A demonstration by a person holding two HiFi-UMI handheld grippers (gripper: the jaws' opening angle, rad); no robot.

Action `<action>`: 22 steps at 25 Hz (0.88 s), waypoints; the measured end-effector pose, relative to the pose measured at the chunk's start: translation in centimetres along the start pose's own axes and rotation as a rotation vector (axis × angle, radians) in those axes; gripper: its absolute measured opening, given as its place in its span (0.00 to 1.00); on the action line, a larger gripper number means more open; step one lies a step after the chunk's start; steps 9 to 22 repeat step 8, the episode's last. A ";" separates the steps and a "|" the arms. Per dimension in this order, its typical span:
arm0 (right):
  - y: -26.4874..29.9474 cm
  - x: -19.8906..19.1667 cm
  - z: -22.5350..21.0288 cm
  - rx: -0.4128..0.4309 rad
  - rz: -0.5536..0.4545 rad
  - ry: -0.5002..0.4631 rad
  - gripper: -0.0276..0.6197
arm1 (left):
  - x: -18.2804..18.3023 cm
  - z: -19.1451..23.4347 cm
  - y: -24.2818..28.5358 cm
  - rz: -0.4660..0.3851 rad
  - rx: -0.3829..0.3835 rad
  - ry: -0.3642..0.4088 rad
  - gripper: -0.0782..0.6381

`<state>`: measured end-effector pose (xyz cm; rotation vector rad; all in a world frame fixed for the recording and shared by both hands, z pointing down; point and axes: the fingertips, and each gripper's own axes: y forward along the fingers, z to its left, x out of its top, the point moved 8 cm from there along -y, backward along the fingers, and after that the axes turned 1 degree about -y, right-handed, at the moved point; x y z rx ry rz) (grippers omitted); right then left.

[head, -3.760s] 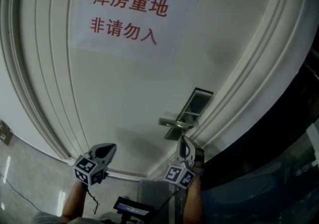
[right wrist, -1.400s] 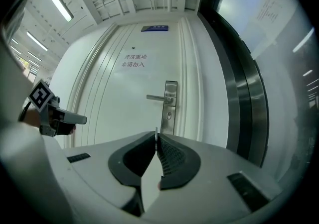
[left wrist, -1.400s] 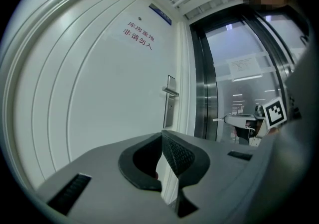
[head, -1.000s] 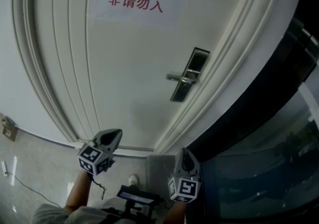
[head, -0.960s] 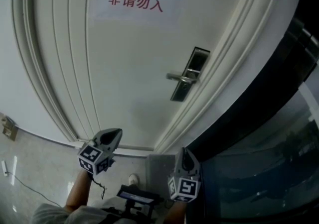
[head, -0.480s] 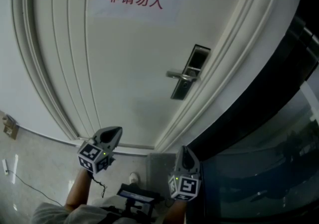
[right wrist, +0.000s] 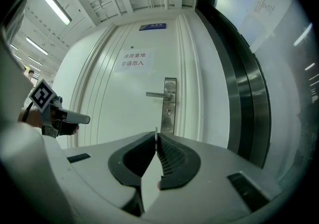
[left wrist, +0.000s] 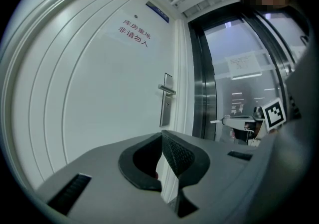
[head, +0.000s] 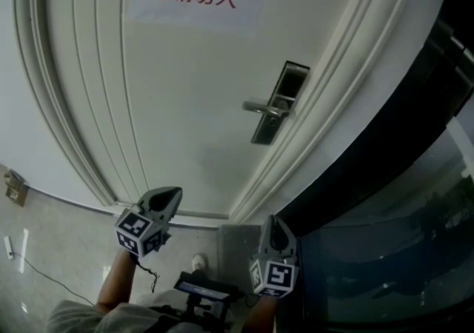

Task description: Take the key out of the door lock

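The key [right wrist: 156, 131], a thin sliver pinched in the clenched right gripper [right wrist: 156, 137], seems already out of the door lock [right wrist: 169, 111] at its 12 o'clock, so what remains is holding firm while backing away; the left gripper [left wrist: 160, 136] is clamped empty.

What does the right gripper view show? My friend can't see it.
The right tongs are closed on a thin metal sliver, apparently the key, held away from a white door. Ahead are its silver lock plate with a lever handle and a paper sign with red writing; the left tongs hover at left.
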<state>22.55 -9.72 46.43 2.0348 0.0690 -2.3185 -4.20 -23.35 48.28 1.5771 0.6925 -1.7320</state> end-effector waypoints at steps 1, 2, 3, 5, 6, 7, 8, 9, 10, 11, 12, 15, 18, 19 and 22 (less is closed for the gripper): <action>-0.1 -0.2 -0.2 -0.001 -0.005 -0.003 0.07 | 0.0 -0.1 0.0 0.003 -0.001 0.000 0.12; -0.1 -0.3 -0.3 -0.004 -0.008 -0.001 0.07 | 0.0 -0.2 0.1 -0.001 -0.001 0.002 0.12; -0.2 -0.3 -0.4 -0.008 -0.008 0.007 0.07 | 0.0 -0.3 0.2 -0.008 0.000 0.004 0.12; -0.3 -0.1 -0.4 -0.008 -0.004 0.020 0.07 | -0.1 -0.5 0.3 -0.013 -0.001 0.005 0.12; -0.3 -0.1 -0.4 -0.005 -0.003 0.019 0.07 | -0.1 -0.6 0.3 -0.013 -0.001 0.006 0.12; -0.3 -0.1 -0.5 -0.001 -0.003 0.016 0.07 | -0.1 -0.7 0.4 -0.012 -0.002 0.006 0.12; -0.4 0.0 -0.5 0.003 -0.002 0.013 0.07 | -0.1 -0.8 0.4 -0.011 -0.003 0.006 0.12; -0.4 0.0 -0.5 0.003 -0.002 0.013 0.07 | -0.1 -0.8 0.4 -0.011 -0.003 0.006 0.12; -0.4 0.0 -0.5 0.003 -0.002 0.013 0.07 | -0.1 -0.8 0.4 -0.011 -0.003 0.006 0.12; -0.4 0.0 -0.5 0.003 -0.002 0.013 0.07 | -0.1 -0.8 0.4 -0.011 -0.003 0.006 0.12; -0.4 0.0 -0.5 0.003 -0.002 0.013 0.07 | -0.1 -0.8 0.4 -0.011 -0.003 0.006 0.12; -0.4 0.0 -0.5 0.003 -0.002 0.013 0.07 | -0.1 -0.8 0.4 -0.011 -0.003 0.006 0.12; -0.4 0.0 -0.5 0.003 -0.002 0.013 0.07 | -0.1 -0.8 0.4 -0.011 -0.003 0.006 0.12; -0.4 0.0 -0.5 0.003 -0.002 0.013 0.07 | -0.1 -0.8 0.4 -0.011 -0.003 0.006 0.12; -0.4 0.0 -0.5 0.003 -0.002 0.013 0.07 | -0.1 -0.8 0.4 -0.011 -0.003 0.006 0.12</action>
